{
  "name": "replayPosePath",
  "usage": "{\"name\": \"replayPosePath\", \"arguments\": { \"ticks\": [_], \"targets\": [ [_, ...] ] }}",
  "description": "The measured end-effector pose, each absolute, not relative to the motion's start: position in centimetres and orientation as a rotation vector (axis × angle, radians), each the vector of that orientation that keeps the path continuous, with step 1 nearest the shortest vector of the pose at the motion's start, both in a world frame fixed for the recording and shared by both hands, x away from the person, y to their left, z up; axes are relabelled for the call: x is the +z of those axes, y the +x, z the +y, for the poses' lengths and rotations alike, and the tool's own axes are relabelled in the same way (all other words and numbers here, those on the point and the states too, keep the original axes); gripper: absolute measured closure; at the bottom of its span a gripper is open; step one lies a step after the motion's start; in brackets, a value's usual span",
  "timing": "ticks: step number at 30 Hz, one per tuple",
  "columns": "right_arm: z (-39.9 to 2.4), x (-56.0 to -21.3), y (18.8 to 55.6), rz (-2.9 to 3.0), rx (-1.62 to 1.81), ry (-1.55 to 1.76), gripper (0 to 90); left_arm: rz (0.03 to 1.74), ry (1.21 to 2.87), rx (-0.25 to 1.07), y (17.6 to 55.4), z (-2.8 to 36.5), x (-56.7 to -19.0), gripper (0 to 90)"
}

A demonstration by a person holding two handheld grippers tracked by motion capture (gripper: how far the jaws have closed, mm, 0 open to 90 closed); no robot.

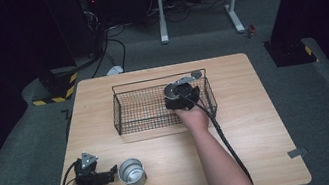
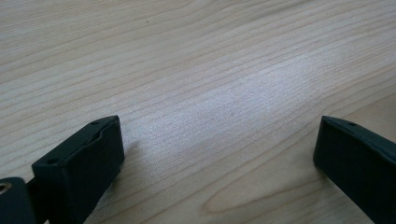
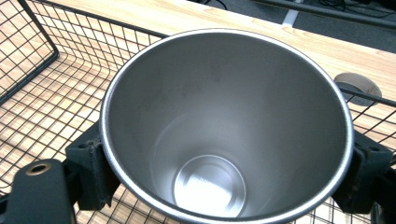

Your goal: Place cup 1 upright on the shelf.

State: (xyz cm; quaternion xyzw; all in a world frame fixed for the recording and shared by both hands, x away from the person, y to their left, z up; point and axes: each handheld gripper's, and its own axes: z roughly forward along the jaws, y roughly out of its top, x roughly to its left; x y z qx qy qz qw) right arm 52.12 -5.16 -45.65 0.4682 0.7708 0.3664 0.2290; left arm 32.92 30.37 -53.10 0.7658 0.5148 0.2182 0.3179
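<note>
Currently a steel cup (image 3: 224, 135) is clamped by the right gripper (image 1: 180, 95) over the basket (image 1: 129, 123), frame centre; it should be lowered level. Left gripper (image 1: 96, 175), jaws apart, is rested lower left beside a second cup (image 1: 132, 173).

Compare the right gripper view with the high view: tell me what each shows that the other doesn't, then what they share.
Right gripper view alone: the empty inside of the steel cup clamped in the right gripper, down to its shiny bottom.

High view alone: a second steel cup standing on the table beside the left gripper, plus the person's forearms.

Shared: the wire basket, the wooden table and the right gripper over the basket.
</note>
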Motion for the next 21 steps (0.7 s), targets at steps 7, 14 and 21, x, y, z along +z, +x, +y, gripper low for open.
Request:
{"name": "replayPosePath", "arguments": {
  "ticks": [7, 14, 21],
  "targets": [
    [-5.18, -45.8, 51.88, 2.119, 1.014, 1.286, 13.7, 1.35, 2.021, 0.579, 32.94, 30.4, -53.08, 2.1],
    [-5.31, -45.87, 51.65, 2.121, 1.015, 1.281, 13.7, 1.351, 2.02, 0.579, 32.93, 30.39, -53.08, 2.1],
    [-5.44, -45.99, 51.52, 2.118, 1.021, 1.279, 13.5, 1.352, 2.019, 0.579, 32.92, 30.38, -53.08, 2.2]
  ]
}}
